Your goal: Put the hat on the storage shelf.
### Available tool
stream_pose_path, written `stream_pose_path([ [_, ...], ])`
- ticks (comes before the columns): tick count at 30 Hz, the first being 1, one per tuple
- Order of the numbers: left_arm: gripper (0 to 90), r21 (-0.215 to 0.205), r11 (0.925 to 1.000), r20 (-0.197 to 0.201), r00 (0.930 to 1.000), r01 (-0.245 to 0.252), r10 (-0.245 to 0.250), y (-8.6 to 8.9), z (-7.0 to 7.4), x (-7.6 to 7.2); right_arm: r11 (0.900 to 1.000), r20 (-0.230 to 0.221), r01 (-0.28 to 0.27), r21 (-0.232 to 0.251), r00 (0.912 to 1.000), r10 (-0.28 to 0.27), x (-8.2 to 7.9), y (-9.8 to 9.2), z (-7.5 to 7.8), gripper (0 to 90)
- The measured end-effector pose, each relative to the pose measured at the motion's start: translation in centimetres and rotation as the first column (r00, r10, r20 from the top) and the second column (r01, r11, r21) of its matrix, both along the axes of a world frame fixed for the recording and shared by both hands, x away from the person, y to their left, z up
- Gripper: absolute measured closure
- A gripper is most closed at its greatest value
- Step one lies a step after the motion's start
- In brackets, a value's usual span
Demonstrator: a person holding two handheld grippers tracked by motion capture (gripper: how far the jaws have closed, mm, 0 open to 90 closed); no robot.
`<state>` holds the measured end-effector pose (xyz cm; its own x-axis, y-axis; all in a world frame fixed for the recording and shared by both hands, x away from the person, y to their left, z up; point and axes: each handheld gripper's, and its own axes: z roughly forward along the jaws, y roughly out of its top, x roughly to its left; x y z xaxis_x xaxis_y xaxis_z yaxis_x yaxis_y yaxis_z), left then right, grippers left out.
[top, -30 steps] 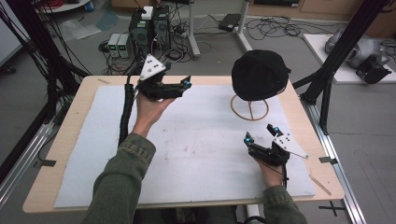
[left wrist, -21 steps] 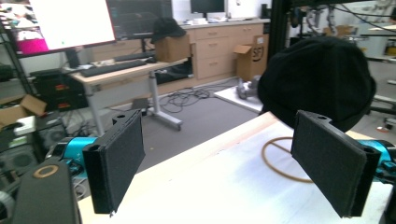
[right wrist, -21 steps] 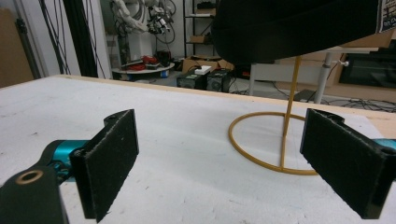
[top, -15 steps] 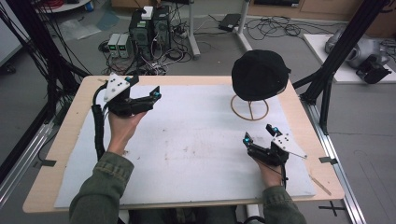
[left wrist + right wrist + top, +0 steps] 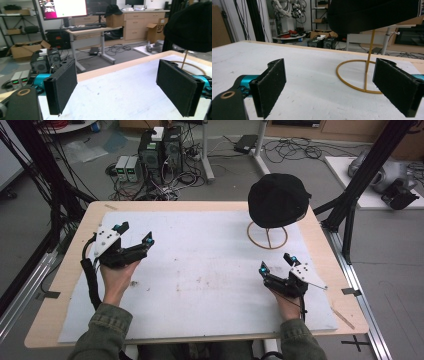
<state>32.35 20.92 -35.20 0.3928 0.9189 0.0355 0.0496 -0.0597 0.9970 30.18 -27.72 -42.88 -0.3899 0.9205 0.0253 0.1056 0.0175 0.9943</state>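
A black cap (image 5: pixel 278 199) sits on a thin yellow wire stand (image 5: pixel 267 236) at the back right of the white mat (image 5: pixel 200 270). My left gripper (image 5: pixel 134 233) is held open above the mat's left side, nothing between its pads. My right gripper (image 5: pixel 276 261) rests open near the front right, a short way in front of the stand. In the right gripper view the stand (image 5: pixel 364 75) and the cap's underside (image 5: pixel 372 12) lie just ahead of the open jaws. The left gripper view has the cap (image 5: pixel 191 25) at its far right beyond the open gripper (image 5: pixel 125 85).
The mat covers a wooden table (image 5: pixel 65 285). Black frame posts (image 5: pixel 360 185) rise beside the table's right and left edges. Computers and cables (image 5: pixel 155 150) lie on the floor behind the table.
My left hand has drawn its open gripper from the back middle of the table leftward and toward me. The right gripper has stayed in place.
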Motion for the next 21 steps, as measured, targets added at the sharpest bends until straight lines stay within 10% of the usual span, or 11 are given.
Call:
stream_pose_path([
  [13, 16.7, -0.023, 0.9950, -0.010, 0.9953, -0.097, 0.097, 2.1, -2.9, -2.2, 1.000, 0.004, 0.009, 0.000, 1.0000, -0.009, 0.0, 0.0, 0.0, 10.7],
  [21, 16.7, -0.040, 0.9747, -0.013, 0.9755, -0.220, 0.220, 3.4, -5.1, -4.0, 0.998, 0.007, 0.069, 0.011, 0.9976, -0.069, -0.2, -0.3, 0.1, 10.7],
])
